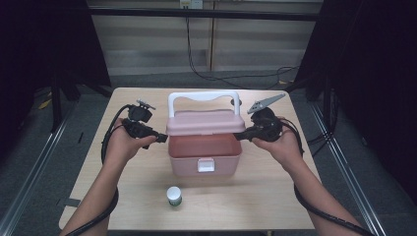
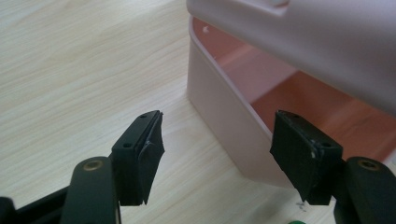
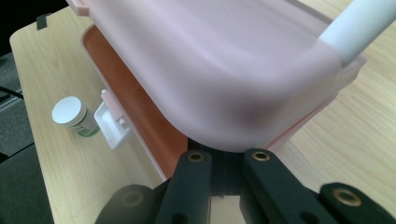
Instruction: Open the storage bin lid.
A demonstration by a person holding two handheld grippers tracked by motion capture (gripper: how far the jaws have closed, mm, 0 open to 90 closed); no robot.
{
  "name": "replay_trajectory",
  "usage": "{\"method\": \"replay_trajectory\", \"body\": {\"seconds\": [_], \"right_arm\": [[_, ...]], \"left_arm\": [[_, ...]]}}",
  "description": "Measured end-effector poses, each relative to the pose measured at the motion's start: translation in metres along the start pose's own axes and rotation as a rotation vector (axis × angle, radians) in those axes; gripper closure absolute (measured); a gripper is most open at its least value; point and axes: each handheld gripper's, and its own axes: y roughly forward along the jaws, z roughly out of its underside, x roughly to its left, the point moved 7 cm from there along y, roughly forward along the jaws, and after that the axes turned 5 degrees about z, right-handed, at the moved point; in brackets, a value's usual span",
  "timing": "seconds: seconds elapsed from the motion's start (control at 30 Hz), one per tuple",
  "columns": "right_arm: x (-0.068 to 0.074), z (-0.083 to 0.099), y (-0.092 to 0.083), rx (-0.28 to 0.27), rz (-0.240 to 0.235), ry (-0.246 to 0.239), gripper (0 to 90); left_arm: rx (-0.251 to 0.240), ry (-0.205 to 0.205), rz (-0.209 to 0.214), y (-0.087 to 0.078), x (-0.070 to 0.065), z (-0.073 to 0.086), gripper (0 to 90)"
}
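Wooden table (image 1: 137, 196) holds a pink box (image 1: 204, 156), its lid (image 1: 205, 122) half raised. Right gripper (image 1: 239, 136), jaws together, seemingly props the lid edge; left gripper (image 1: 164, 139) gapes empty beside it. Box looks light, rigid, slick plastic; grip the lid rim or handle (image 1: 203, 97).

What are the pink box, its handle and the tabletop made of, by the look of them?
Box: likely moulded plastic, smooth with a soft sheen, rounded corners, walls slightly see-through.
Handle: white, probably plastic too, matte and rounded.
Table: pale wood grain, very even, so likely laminate rather than solid wood.
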Motion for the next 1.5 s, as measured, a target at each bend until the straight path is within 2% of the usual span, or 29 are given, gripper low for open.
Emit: {"method": "replay_trajectory", "body": {"seconds": [0.13,0.57,0.73,0.87,1.13,1.5], "right_arm": [[0.0,-0.002,-0.001,0.003,0.002,-0.006,90.0],[-0.003,-0.003,0.0,0.004,0.002,0.005,90.0],[-0.004,-0.002,0.002,0.0,0.002,-0.001,90.0],[-0.004,0.0,0.003,-0.006,-0.002,0.012,90.0],[-0.001,0.019,0.018,0.024,-0.017,0.017,90.0],[0.004,0.031,0.028,0.033,-0.034,0.009,90.0]], "left_arm": [[-0.007,-0.009,0.013,0.001,-0.003,-0.001,33.7],[-0.032,0.004,0.047,-0.002,-0.014,-0.011,33.3],[-0.031,0.02,0.037,-0.004,-0.015,-0.014,33.6],[-0.041,0.016,0.034,-0.006,-0.015,-0.017,33.8],[-0.055,0.018,0.02,-0.012,-0.015,-0.026,34.8],[-0.087,0.02,0.005,-0.02,-0.017,-0.041,39.0]]}}
